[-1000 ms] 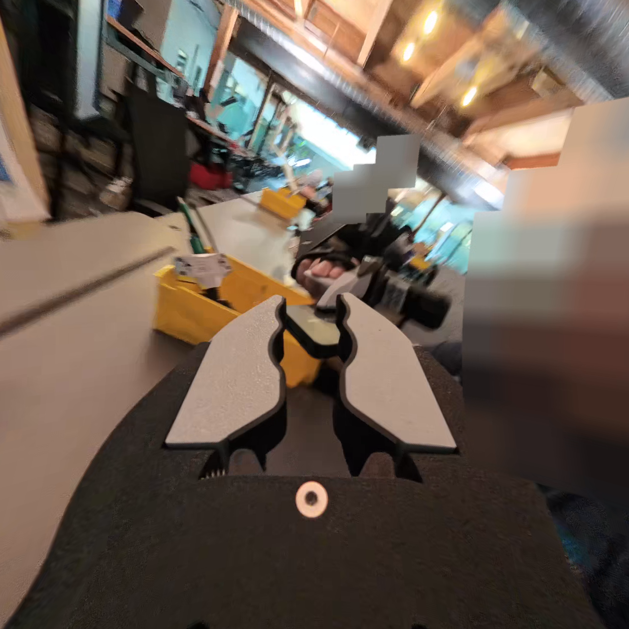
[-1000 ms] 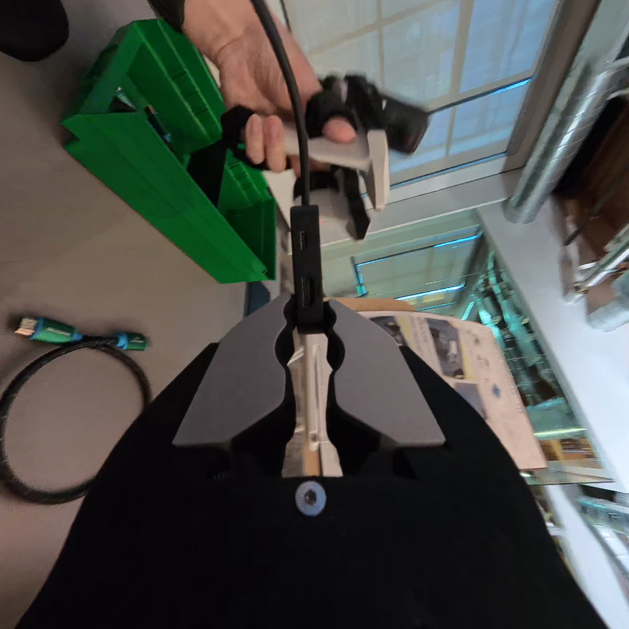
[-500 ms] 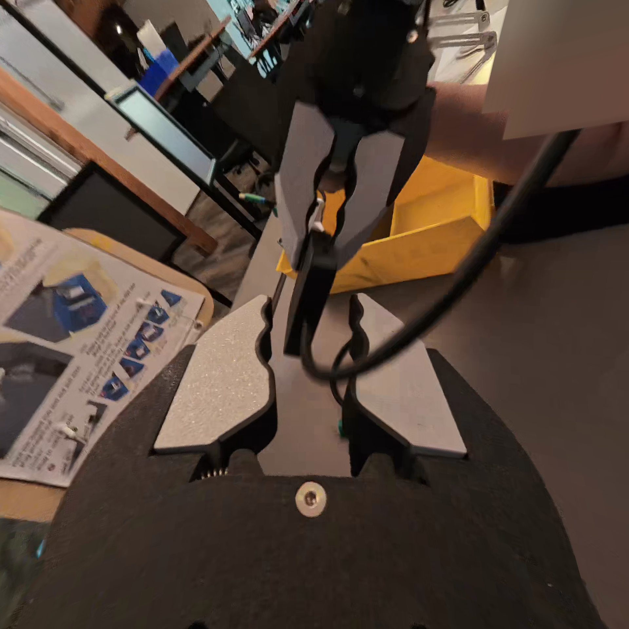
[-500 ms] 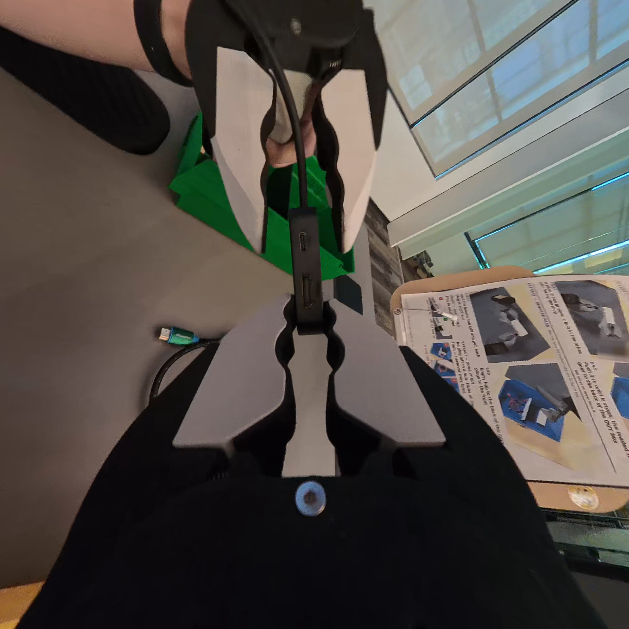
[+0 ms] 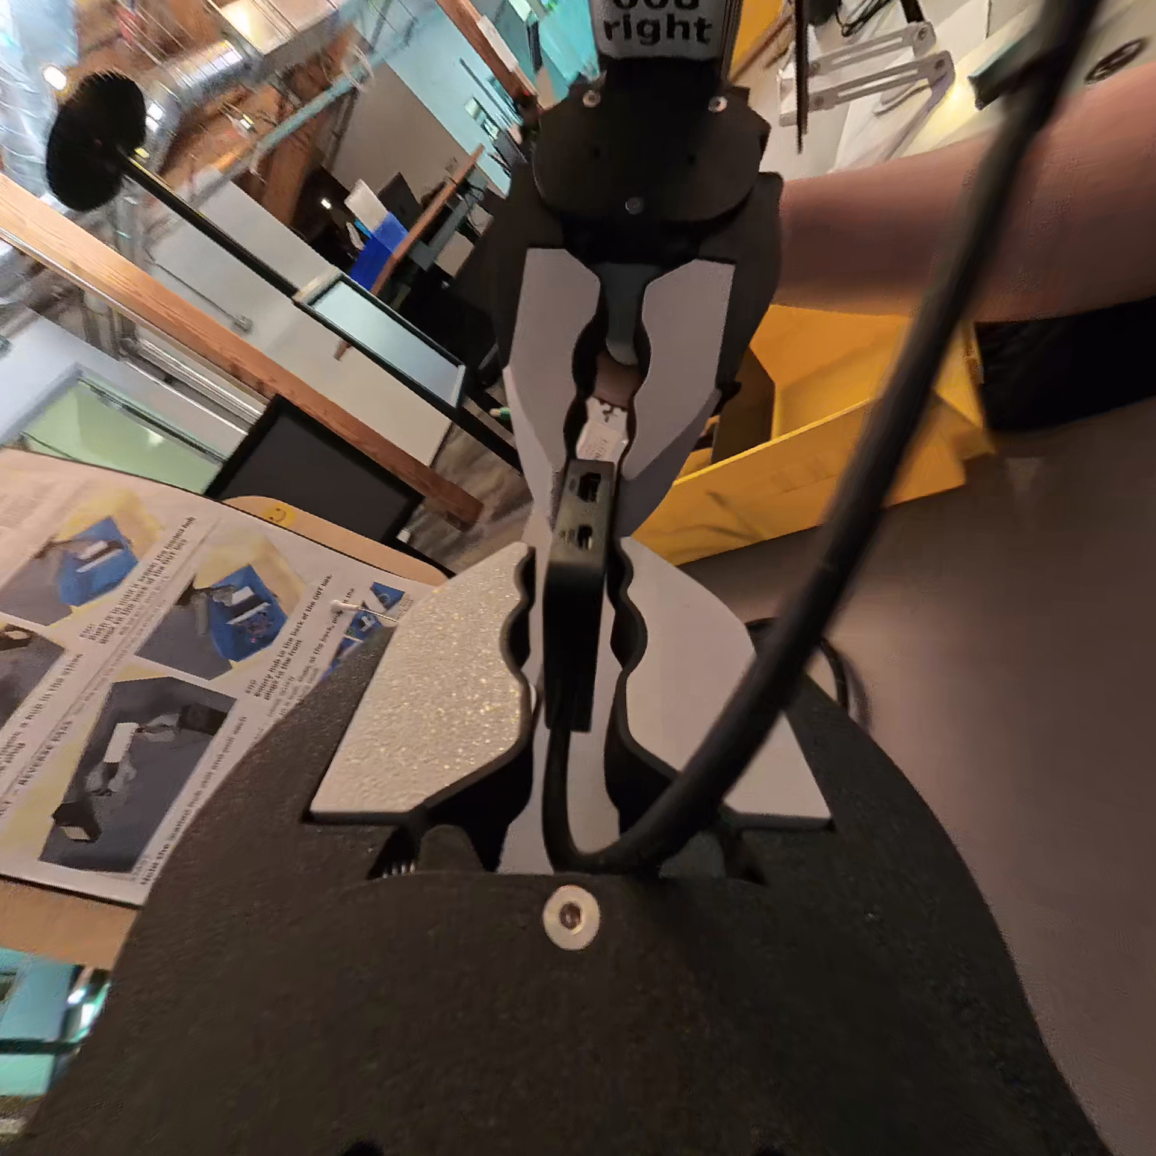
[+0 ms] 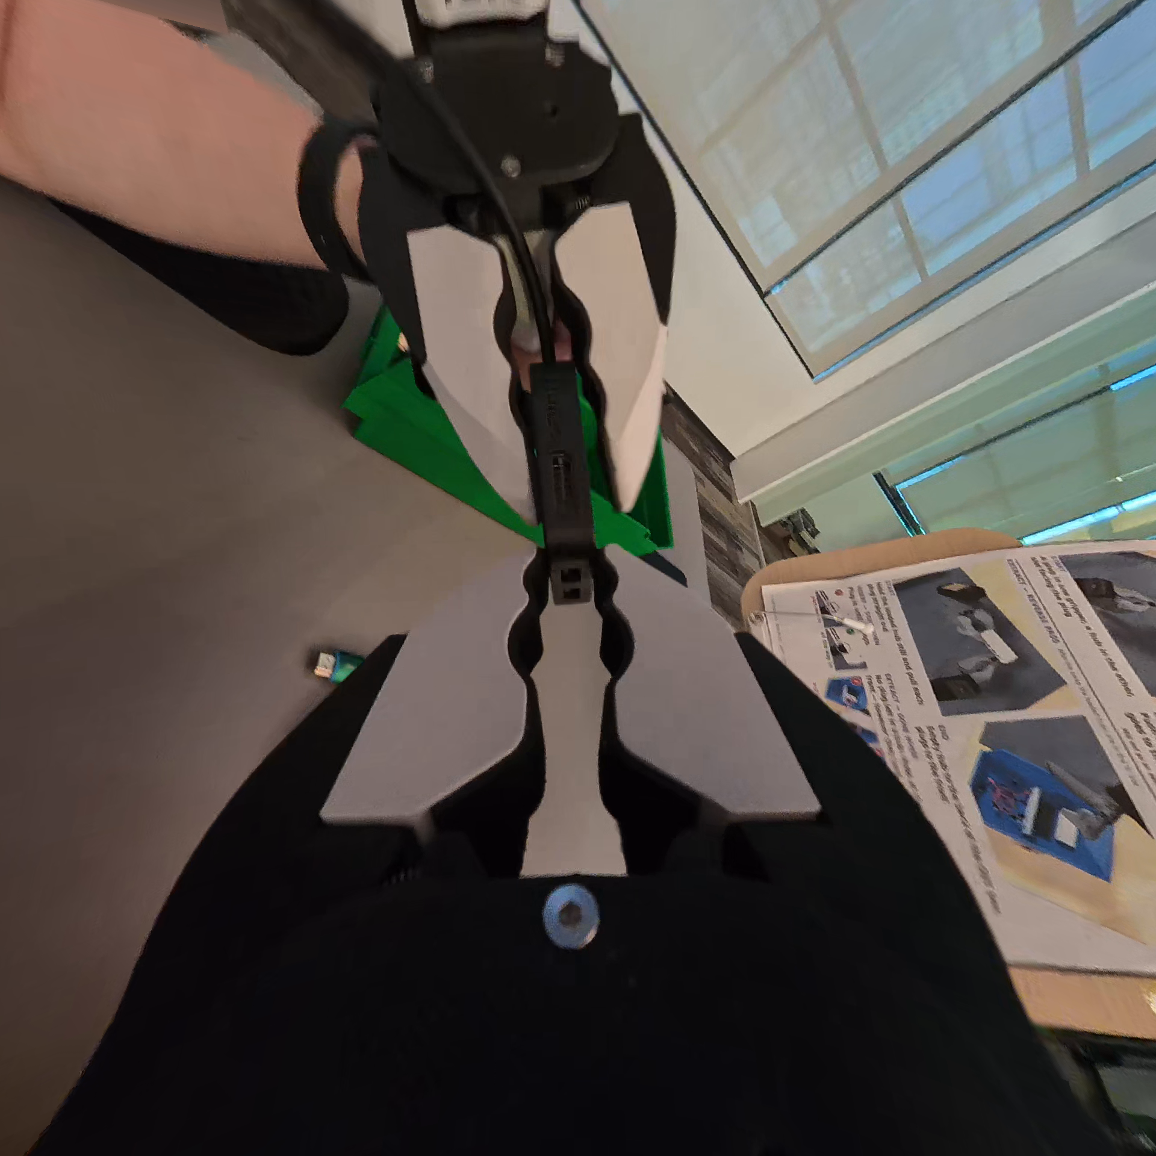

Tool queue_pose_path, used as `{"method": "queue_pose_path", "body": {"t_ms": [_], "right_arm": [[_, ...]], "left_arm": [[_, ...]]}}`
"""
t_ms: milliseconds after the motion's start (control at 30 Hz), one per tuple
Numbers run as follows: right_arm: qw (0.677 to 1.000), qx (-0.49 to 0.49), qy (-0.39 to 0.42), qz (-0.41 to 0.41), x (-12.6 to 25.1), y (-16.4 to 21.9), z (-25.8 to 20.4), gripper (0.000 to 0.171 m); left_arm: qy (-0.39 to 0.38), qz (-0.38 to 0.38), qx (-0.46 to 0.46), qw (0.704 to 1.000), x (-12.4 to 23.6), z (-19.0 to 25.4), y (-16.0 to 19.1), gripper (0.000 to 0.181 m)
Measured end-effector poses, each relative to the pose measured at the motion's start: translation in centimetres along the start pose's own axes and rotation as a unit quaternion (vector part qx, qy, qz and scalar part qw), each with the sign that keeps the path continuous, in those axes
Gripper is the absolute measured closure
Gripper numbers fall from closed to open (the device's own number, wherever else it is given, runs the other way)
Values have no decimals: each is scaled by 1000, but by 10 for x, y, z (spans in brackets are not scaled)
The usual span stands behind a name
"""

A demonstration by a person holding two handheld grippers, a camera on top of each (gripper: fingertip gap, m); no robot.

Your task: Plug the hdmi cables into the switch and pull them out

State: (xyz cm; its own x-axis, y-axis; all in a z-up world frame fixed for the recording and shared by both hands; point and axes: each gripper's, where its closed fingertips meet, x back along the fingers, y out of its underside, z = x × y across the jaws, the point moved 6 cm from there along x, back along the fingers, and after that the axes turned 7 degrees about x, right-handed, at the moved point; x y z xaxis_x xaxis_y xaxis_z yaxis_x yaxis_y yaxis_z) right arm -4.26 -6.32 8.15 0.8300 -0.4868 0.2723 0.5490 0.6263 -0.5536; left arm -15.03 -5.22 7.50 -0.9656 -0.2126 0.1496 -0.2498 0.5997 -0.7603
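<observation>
Switch (image 5: 572,600): passed between grippers, lead trailing toward 1 o'clock.
Right gripper (image 6: 570,578): jaws pinch its end.
Left gripper (image 5: 572,625): jaws slightly apart around it; contact unclear.
Cable plug (image 6: 338,664): at 9 o'clock, waiting.

Printed label on right gripper (image 5: 600,463) body; captioned instruction sheet (image 5: 156,657) (wording withheld).

A lab or workshop: exposed silver ductwork (image 5: 187,69) at upper left, dark flat monitors (image 5: 388,338) on wood-edged desks behind, a yellow plastic parts bin (image 5: 832,438) and a green plastic bin (image 6: 425,450) on the grey table (image 6: 156,500), a printed instruction sheet with photos (image 6: 976,719) at right, tall glass windows (image 6: 907,156).
</observation>
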Motion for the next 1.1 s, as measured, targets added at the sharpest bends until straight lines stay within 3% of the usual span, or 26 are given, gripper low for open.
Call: {"method": "queue_pose_path", "body": {"t_ms": [200, 267, 333, 433, 533, 633, 800, 867, 1100], "right_arm": [[998, -59, 31, 10, -11, 9, 5, 150], [994, -80, 61, -39, -4, 23, 17, 146], [973, -125, 134, -140, 17, 49, 39, 144], [885, -317, 186, -287, 57, 100, 49, 139], [754, -554, 92, -340, 63, 129, 18, 124], [693, -529, 71, -485, 66, 147, -12, 123], [638, -500, 3, -585, 52, 156, -46, 143], [634, -501, 13, -589, 54, 158, -44, 155], [636, -523, 27, -567, 68, 178, -35, 156]], "left_arm": [[-4, -33, -6, 999, 5, -8, 11, 167], [-27, -37, 2, 999, 14, -20, 13, 167], [-42, -24, 35, 998, 26, -32, 9, 168], [-73, -28, 54, 995, 40, -46, 7, 168], [-98, -46, 53, 993, 48, -53, 5, 167], [-94, -40, 57, 993, 52, -53, 0, 167], [-97, -32, 56, 993, 60, -52, -9, 167], [-99, -32, 55, 993, 62, -52, -11, 167], [-107, -29, 57, 992, 67, -57, -11, 167]]}}
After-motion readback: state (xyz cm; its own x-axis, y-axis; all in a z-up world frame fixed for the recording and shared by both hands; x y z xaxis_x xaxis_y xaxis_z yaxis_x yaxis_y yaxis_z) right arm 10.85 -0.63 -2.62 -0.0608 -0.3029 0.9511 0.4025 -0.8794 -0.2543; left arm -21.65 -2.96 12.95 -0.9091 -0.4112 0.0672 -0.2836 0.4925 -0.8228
